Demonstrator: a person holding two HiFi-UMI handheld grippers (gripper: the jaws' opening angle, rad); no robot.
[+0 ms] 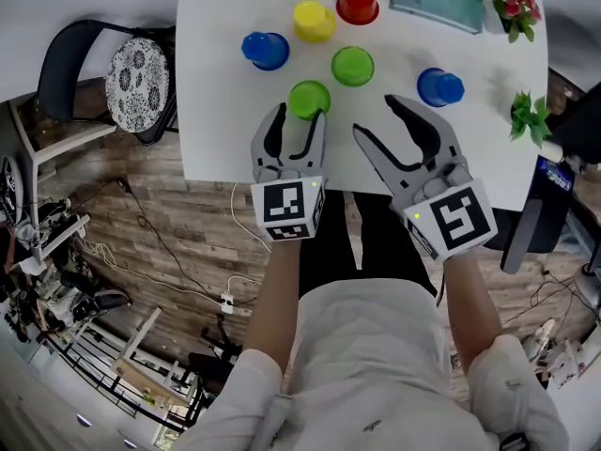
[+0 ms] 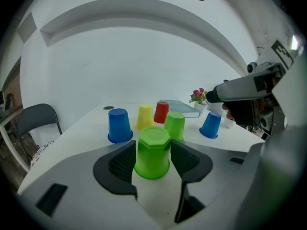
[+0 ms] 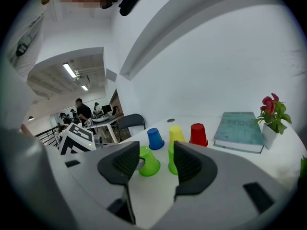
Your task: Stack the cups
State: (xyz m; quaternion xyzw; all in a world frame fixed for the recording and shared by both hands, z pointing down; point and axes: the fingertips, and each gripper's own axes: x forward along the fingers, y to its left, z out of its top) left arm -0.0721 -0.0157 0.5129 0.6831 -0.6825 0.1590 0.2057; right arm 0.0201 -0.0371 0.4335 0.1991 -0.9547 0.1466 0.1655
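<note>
Held the left gripper [image 1: 299,116] low over the near edge of the white table [image 1: 221,111], jaws spread wide to either side of the nearest green cup [image 1: 309,99], standing upside down on the tabletop. Looked like the straddle before a squeeze: pads close against the cup's walls but no clear pinch, so probably set there to lift that cup onto another. Held the right gripper [image 1: 376,114] just beside it, jaws likewise apart with nothing between them, likely waiting its turn. Found the remaining cups rim-down and apart, none yet stacked: second green cup [image 1: 352,66] just behind, left blue cup [image 1: 266,50], yellow cup [image 1: 314,21] and red cup [image 1: 358,2] farther back, right blue cup [image 1: 439,86] off to the side. Took in the whole spread and both tools from the head view, but not the pads' fit. Got that only from the left gripper view, with the green cup snug between the ribbed faces. Caught only in the right gripper view some distant people [image 3: 84,110] at desks beyond a chair [image 3: 130,121].
</note>
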